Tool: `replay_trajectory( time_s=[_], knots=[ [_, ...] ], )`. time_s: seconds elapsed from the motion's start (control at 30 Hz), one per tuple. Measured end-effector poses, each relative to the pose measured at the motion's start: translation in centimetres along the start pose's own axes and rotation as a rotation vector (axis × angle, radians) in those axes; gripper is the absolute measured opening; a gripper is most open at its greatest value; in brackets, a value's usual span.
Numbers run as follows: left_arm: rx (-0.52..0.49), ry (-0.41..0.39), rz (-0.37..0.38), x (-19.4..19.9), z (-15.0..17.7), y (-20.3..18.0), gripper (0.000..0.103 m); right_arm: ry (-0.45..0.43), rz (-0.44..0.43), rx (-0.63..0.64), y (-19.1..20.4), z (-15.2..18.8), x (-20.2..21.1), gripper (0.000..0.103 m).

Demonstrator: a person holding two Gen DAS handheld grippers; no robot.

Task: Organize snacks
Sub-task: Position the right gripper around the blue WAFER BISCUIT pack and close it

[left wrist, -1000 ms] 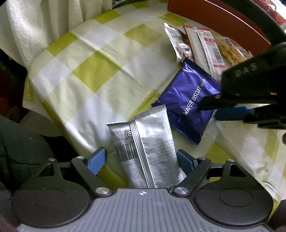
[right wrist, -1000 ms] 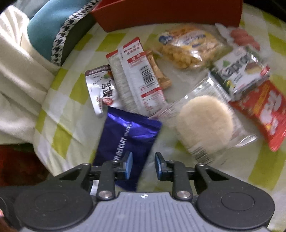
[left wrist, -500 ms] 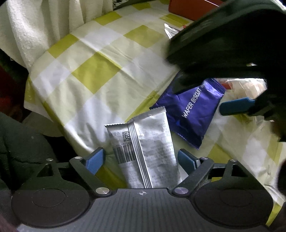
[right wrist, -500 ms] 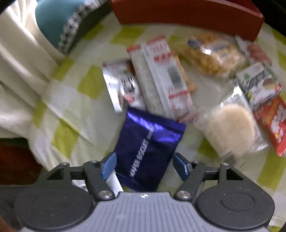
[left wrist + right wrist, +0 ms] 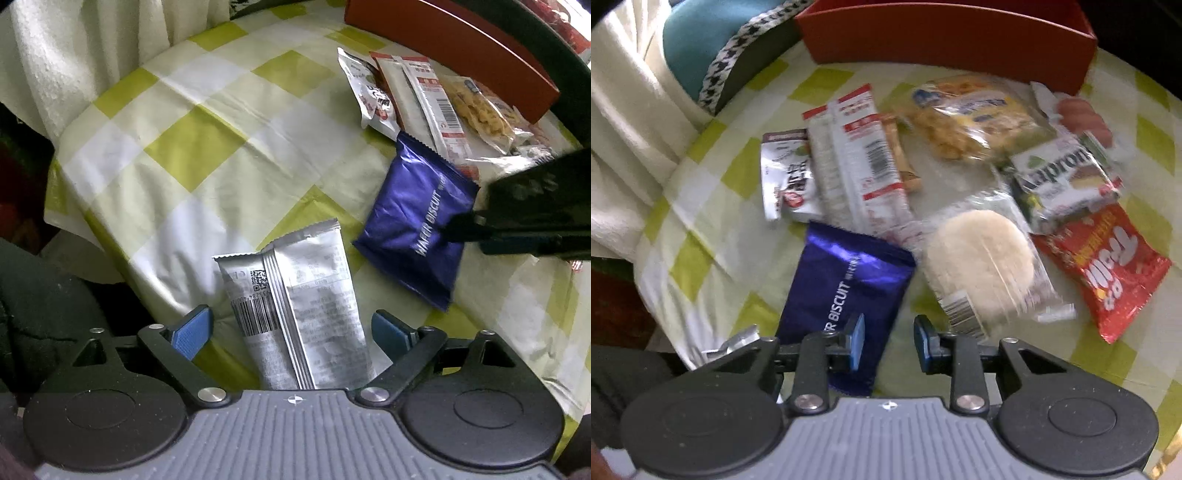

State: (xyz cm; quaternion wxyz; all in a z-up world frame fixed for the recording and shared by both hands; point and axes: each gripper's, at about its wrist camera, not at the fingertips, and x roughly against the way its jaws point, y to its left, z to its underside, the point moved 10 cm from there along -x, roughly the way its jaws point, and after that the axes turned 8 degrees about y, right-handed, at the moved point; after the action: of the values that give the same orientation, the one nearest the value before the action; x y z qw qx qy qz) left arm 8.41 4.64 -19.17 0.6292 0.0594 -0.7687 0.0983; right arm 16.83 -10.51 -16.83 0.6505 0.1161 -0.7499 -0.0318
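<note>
Left wrist view: a silver packet lies seam-up with its barcode showing on the checked cloth, near the table's edge.
Left gripper: fingers spread wide, one on each side of the silver packet, pads clear of it.
Blue packet: flat on the cloth just right of the silver one and apart from it, lettered "WAFER BISCUIT".
Right gripper: fingers drawn in as close as they go, with a narrow gap left. The blue packet's right edge runs under that gap. Nothing is seen pinched, and whether a fingertip touches the wrapper cannot be told.
Right wrist view: somewhat blurred.
Other snacks: beyond the blue packet are a red-and-white pack that touches its top edge, a round cake in clear wrap, a yellow bag, a green-and-white pack and a red bag.
Red box: at the far side of the cloth, behind the pile.
</note>
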Motion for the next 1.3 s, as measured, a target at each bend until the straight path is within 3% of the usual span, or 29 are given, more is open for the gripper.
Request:
replay_trajectory(
  time_s=[0.2,0.3,0.37,0.5,0.57,0.63,0.7,0.73,0.77,0.87,1.0,1.27,1.3],
  knots=[
    [0.014,0.005,-0.042,-0.1,-0.7,-1.0,0.095,-0.029,-0.085,-0.053,-0.4,-0.7,0.4,0.033],
    [0.000,-0.006,-0.056,0.0,-1.2,-1.6,0.090,-0.036,-0.123,-0.044,1.1,-1.2,0.9,0.048],
    [-0.035,-0.026,-0.063,0.3,-1.6,-2.3,0.087,-0.021,-0.091,-0.033,1.9,-1.1,0.9,0.064],
    [-0.036,-0.028,-0.053,0.2,-1.6,-2.2,0.087,0.017,-0.034,-0.057,3.0,-0.7,-0.6,0.072],
    [-0.046,-0.029,-0.052,0.0,-1.7,-2.3,0.088,0.018,-0.031,-0.052,3.6,-0.5,-1.1,0.091],
    [-0.041,-0.022,-0.046,-0.3,-1.5,-2.1,0.092,0.017,-0.051,-0.046,4.0,-0.5,-1.5,0.095],
    [-0.058,-0.019,-0.046,-0.6,-1.3,-1.8,0.094,0.005,-0.049,-0.024,3.9,-0.3,-1.4,0.083],
    [-0.061,-0.021,-0.043,-0.7,-1.2,-1.7,0.094,0.000,-0.026,-0.001,3.7,-0.2,-1.3,0.063],
    [-0.057,-0.020,-0.031,-0.7,-1.2,-1.5,0.094,-0.007,0.004,0.021,3.2,0.0,-0.9,0.056],
    [-0.059,-0.006,-0.010,-0.6,-0.9,-1.3,0.095,-0.010,-0.040,0.022,1.6,0.1,-0.1,0.036],
    [-0.061,0.017,-0.016,-0.9,-0.7,-1.3,0.097,-0.035,-0.008,0.068,0.1,0.1,0.7,0.035],
    [-0.054,0.025,-0.063,-1.2,-2.0,-2.6,0.094,-0.057,-0.105,0.003,-1.6,0.7,1.2,0.033],
    [-0.074,0.016,-0.064,-1.2,-2.3,-3.1,0.087,-0.056,-0.106,0.008,-1.5,0.7,1.3,0.034]
  ],
)
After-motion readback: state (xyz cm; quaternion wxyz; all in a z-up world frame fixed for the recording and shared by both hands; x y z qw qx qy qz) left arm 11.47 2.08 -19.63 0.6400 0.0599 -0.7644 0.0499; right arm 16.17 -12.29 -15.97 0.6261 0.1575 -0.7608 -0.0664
